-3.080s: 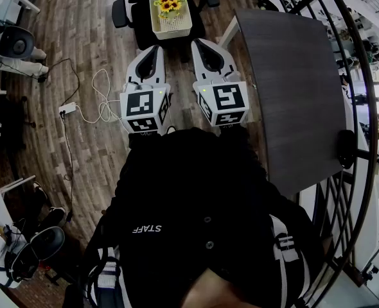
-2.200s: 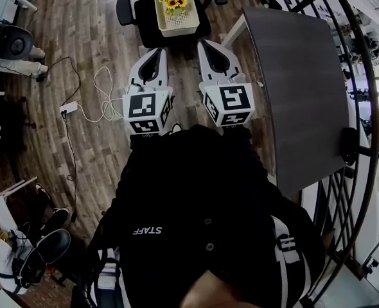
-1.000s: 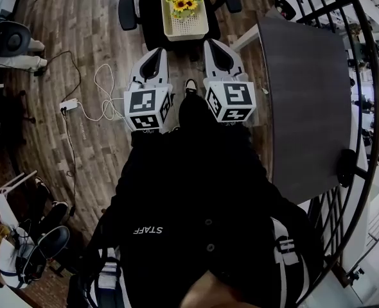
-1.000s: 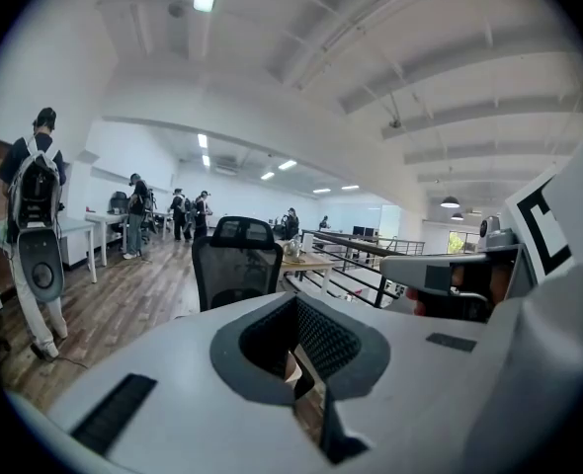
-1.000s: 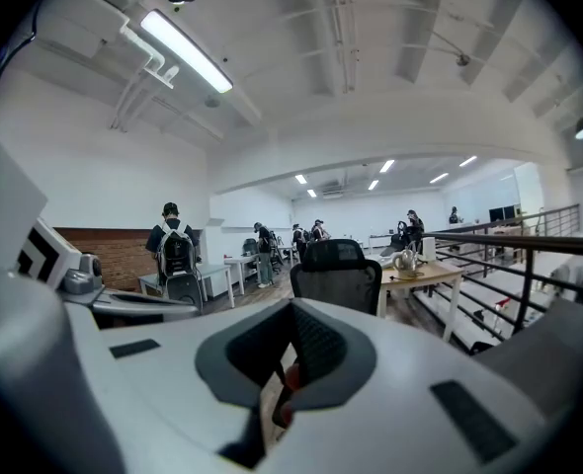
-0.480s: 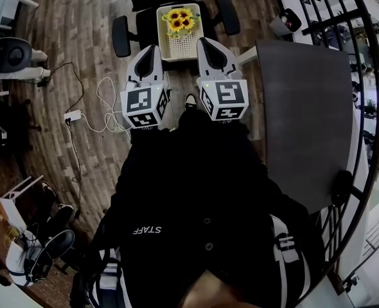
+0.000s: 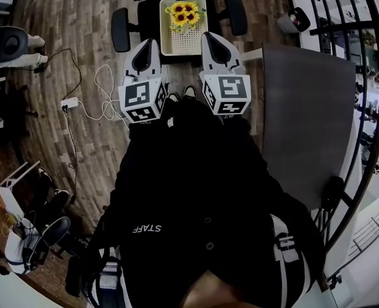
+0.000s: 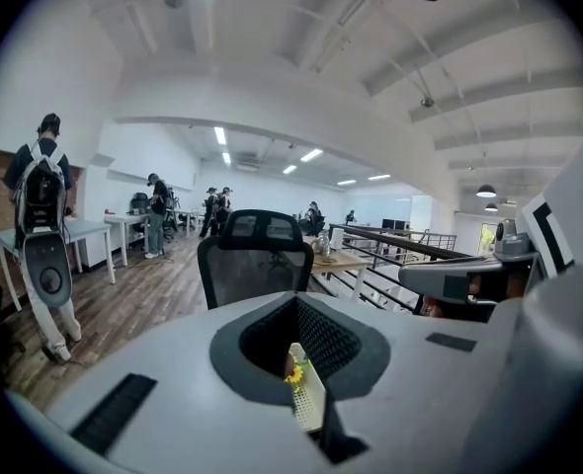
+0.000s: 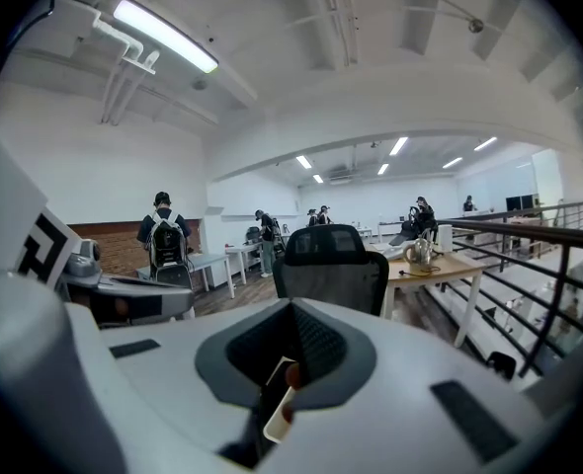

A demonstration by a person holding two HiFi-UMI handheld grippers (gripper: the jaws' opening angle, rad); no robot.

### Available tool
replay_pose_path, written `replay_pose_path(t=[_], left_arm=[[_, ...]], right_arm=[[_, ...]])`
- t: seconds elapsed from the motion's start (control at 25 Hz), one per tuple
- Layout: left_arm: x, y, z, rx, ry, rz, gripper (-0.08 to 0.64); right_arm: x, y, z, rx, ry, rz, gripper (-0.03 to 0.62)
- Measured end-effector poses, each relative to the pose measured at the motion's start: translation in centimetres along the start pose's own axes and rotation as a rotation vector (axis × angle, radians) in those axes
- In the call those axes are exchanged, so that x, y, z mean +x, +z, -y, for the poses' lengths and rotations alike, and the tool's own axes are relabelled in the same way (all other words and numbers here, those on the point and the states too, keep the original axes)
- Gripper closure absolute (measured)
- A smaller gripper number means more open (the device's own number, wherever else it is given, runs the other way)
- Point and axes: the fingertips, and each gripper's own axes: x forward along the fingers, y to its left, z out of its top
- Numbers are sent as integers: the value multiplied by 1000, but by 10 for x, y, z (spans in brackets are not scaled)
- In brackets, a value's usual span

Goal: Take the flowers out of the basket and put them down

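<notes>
A white perforated basket (image 7: 183,38) stands on the seat of a black office chair (image 7: 119,29), with yellow sunflowers (image 7: 184,15) at its far end. My left gripper (image 7: 146,45) is just left of the basket's near end and my right gripper (image 7: 213,39) just right of it. Both are shut with nothing held. In the left gripper view a sliver of the basket (image 8: 311,403) and one sunflower (image 8: 293,374) show through the slit between the jaws. In the right gripper view only the basket's rim (image 9: 277,418) peeks through.
A dark grey table (image 7: 305,114) stands close on the right, with a black railing (image 7: 369,127) beyond it. A white cable and adapter (image 7: 96,98) lie on the wood floor to the left. The chair's backrest (image 8: 257,260) rises ahead. People stand at desks far off.
The person has walked up to the chair. The basket has come from well ahead of the grippers to lying between their tips. Both grippers have stayed shut.
</notes>
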Motion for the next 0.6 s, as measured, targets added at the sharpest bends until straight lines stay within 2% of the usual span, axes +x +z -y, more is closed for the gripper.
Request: replay_pose_path(t=[0.32,0.6], left_arm=[[27,-31,-22,-17,-3,-71,560],[77,-89,-45,-38,-15,-163,560]], right_arm=[[39,-29,-13,1,0,-94,580],[93,-95,-5,26,-15,-191,580]])
